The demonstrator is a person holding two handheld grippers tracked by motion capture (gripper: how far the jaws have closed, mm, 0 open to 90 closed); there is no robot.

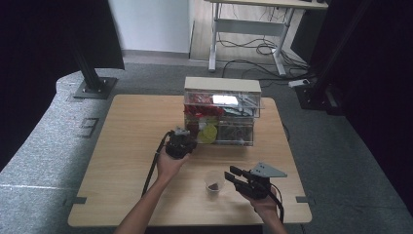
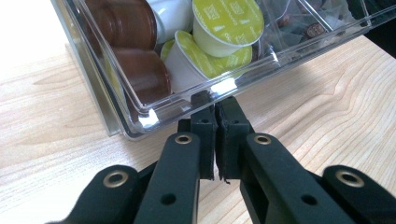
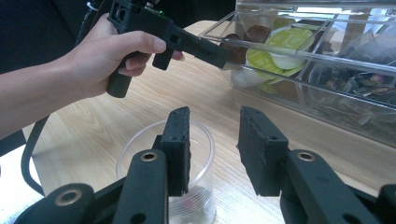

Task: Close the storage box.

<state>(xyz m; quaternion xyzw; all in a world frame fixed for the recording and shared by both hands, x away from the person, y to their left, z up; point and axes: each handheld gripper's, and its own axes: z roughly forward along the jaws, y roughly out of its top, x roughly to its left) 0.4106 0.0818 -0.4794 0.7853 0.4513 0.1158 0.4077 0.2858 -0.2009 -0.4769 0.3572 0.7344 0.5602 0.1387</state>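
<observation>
Left gripper view: drawer [image 2: 154, 112] edge-cropped.

We are seeing the drawer [image 2: 154, 109] running off the picture's top edge. The small dark thing [image 1: 213, 186] lying in the cup [image 1: 215, 181] is looking too tiny to name.

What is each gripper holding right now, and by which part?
The left gripper is shut on the front lip of the clear plastic drawer of coffee pods. The right gripper holds nothing; its jaws stand open beside the clear plastic cup.
</observation>
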